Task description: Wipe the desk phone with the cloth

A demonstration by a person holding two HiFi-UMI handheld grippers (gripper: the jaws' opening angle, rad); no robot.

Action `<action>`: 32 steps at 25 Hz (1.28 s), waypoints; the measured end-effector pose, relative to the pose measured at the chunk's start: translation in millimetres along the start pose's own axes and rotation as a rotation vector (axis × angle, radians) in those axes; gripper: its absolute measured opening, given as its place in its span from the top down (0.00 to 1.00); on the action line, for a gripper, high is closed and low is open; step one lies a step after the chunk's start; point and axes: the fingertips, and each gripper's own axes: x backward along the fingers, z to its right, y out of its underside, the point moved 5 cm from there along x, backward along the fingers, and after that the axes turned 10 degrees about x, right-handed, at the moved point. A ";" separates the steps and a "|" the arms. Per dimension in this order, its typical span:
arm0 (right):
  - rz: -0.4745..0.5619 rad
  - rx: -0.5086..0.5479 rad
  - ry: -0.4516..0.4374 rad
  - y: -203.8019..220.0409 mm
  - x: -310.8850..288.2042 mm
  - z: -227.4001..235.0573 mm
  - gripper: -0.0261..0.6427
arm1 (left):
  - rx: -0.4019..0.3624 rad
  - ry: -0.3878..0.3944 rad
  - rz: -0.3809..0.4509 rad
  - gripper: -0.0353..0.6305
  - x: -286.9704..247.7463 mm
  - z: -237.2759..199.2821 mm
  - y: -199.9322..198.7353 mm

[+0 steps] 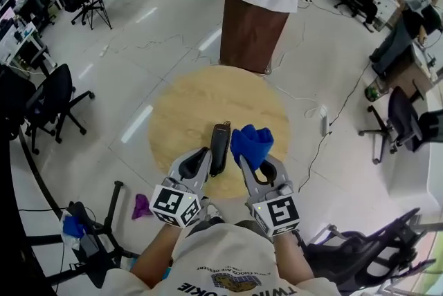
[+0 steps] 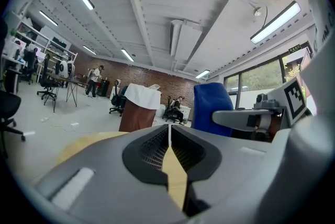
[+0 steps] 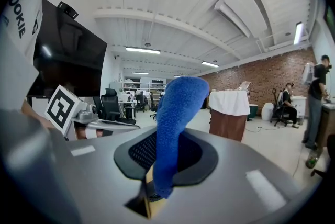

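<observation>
Nearest the camera, at the near edge of the round wooden table [image 1: 181, 102], the left gripper [image 1: 203, 153] reaches in over the rim. Its jaws are pressed together with nothing between them; in the left gripper view [image 2: 170, 136] only a thin seam shows, with pale wood beneath.

Beside it, also over the table's near edge, the right gripper [image 1: 246, 162] pinches a blue cloth [image 1: 252, 144]. In the right gripper view [image 3: 165, 168] the cloth [image 3: 176, 113] is a thick, fuzzy terry fold, clamped near its lower end between the black pads. It stands up above the jaws and bends over at the top. From overhead it is a bunched bright-blue lump above the near part of the table.

The desk phone [image 1: 220, 147] lies on the table's near half, between the two grippers' tips and just beside the left one. It is a slim, dark, oblong piece, lying lengthwise away from the person. Its keys and other detail are too small to make out.

On the floor off the table's near left side lies a small purple rag [image 1: 141, 206]. Beyond the table's far edge stands a brown bin [image 1: 252, 30] with a white liner folded over its top. Black office chairs [image 1: 50, 102] stand well apart to the table's left.
</observation>
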 end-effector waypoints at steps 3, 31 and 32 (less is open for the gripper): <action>-0.003 -0.003 0.012 0.9 -4.4 11.0 0.87 | -0.004 0.004 -0.031 0.93 -14.0 -2.4 4.5; -0.042 -0.073 0.026 42.3 6.1 76.9 0.87 | -0.112 -0.333 -0.795 0.53 -122.7 -85.3 159.2; -0.042 -0.075 0.030 43.1 6.6 78.8 0.87 | -0.129 -0.343 -0.800 0.53 -124.2 -86.6 158.6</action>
